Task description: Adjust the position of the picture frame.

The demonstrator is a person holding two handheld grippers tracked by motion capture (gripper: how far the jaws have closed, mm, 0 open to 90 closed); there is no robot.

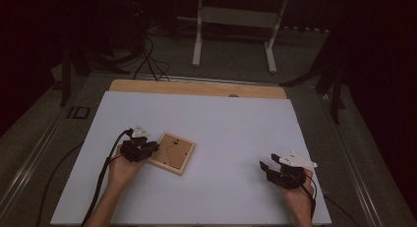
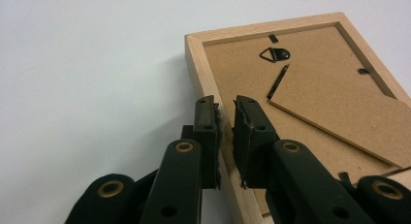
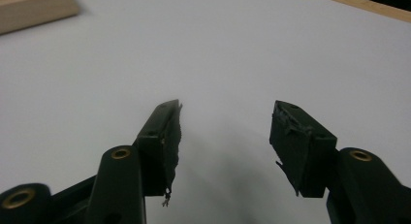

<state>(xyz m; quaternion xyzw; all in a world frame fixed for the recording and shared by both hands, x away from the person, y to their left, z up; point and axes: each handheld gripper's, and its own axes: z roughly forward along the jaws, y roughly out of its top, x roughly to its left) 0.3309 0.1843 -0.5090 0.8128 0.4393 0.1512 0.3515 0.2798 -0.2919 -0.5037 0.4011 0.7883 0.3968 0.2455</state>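
Counter [image 1: 221, 133]: a pale, flat surface with a strip of bare wood along its far edge. It carries one loose item, a picture frame.

Picture frame [image 1: 171, 153]: light wood, lying face down on the left half of the counter and turned at an angle to the counter's edges. The brown backing board [image 2: 310, 93] faces up. In the left gripper view the board carries a black triangular hanger [image 2: 274, 54] near the frame's far rail, small black retaining tabs at the edges, and a hinged stand leg [image 2: 339, 112] lying flat across the board.

Left claw [image 2: 226, 111]: held in the person's left hand [image 1: 123, 169] at the near left side of the frame. Its jaws are drawn nearly together and straddle the frame's wooden side rail [image 2: 203, 83], one jaw outside the frame, the other over the backing board. It is pinching the rail, the pads touching the wood on both sides. A black cable [image 1: 105, 168] trails from it toward the near edge of the counter.

Right claw [image 3: 225, 120]: held in the person's right hand [image 1: 297, 195] on the right half of the counter, well apart from the frame. Its jaws are spread wide with only bare counter between them. The rubber pads [image 3: 173, 136] are frayed at the edges. A corner of the frame shows at the upper left of the right gripper view.
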